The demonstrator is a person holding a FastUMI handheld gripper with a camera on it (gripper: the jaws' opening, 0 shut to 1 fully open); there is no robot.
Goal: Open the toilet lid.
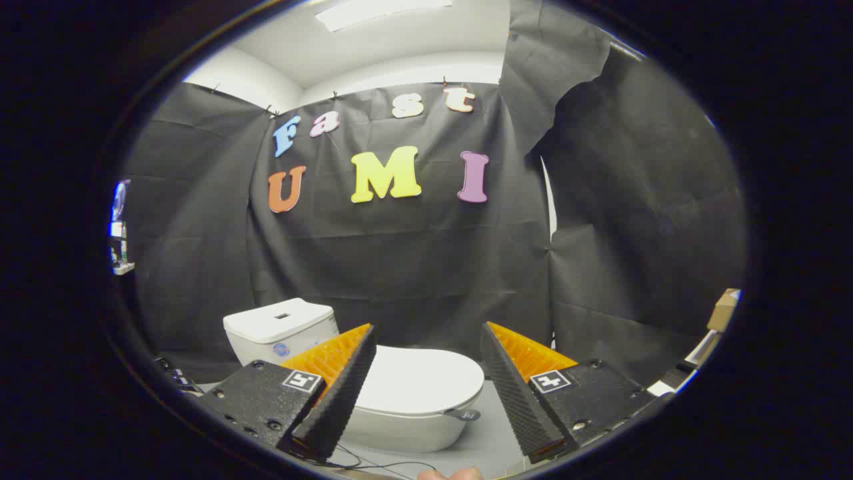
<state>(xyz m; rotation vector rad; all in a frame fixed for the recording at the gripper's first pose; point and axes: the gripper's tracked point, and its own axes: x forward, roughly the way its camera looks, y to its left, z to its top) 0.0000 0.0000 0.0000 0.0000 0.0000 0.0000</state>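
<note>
The near left part of the toilet lid (426, 380) and a lower corner of the cistern (280, 328) are covered by the left finger of the tongs (426, 337), which are held wide apart with nothing between them. The base of the toilet bowl (406, 430) is cut off below. A small grey tab (464, 415) at the lid's front rim is too small to be identified. A thin cable (373, 465) on the floor (490, 433) is partly hidden under the left finger. A fingertip (453, 475) is cropped. A shelf (120, 250) and a cardboard box (723, 310) are cut off and unclear.
</note>
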